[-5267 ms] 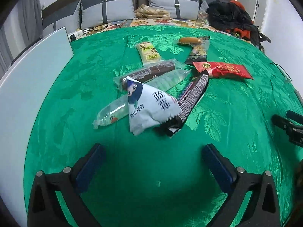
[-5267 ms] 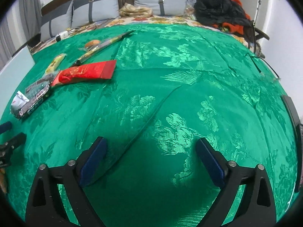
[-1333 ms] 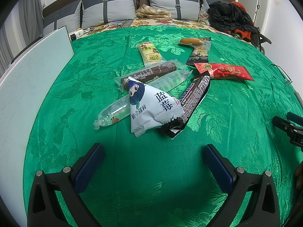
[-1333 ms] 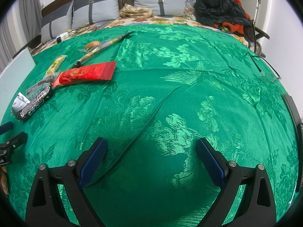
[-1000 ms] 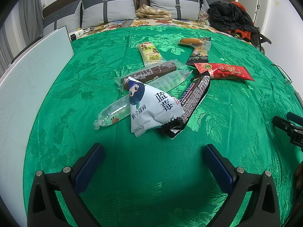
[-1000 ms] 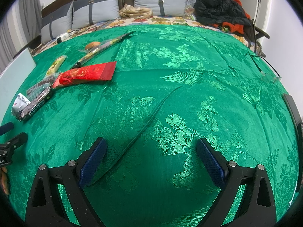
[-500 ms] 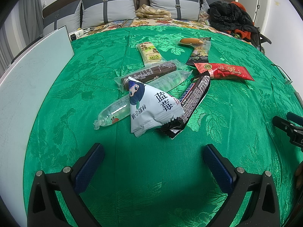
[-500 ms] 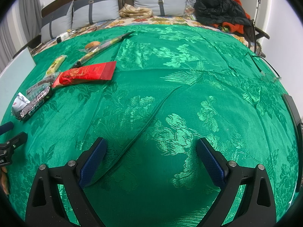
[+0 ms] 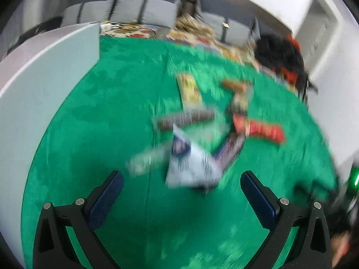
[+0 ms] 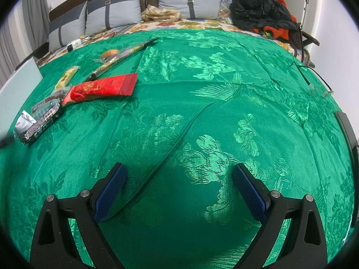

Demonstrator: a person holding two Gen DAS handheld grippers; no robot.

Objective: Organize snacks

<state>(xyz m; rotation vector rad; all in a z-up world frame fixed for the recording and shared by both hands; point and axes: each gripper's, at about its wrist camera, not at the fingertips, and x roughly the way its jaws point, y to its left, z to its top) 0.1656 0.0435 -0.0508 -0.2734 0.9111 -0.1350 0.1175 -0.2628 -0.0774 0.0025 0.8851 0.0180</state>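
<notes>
With left gripper [image 9: 179,185] fingers spread and empty just short of the white triangular snack pouch [image 9: 190,168] atop the pile on the green bedspread [image 10: 202,116], best to slow, straddle only that pouch, then close; right gripper [image 10: 177,179] fingers apart, idle.

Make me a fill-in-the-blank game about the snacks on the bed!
1. The snacks lie on a shiny ____ cloth.
2. The red packet lies on the ____ side of the right wrist view.
3. The right gripper has its fingers wide ____ with nothing between them.
4. The left wrist view is ____, so the white pouch cannot be read.

Missing words: green; left; open; blurry
</notes>
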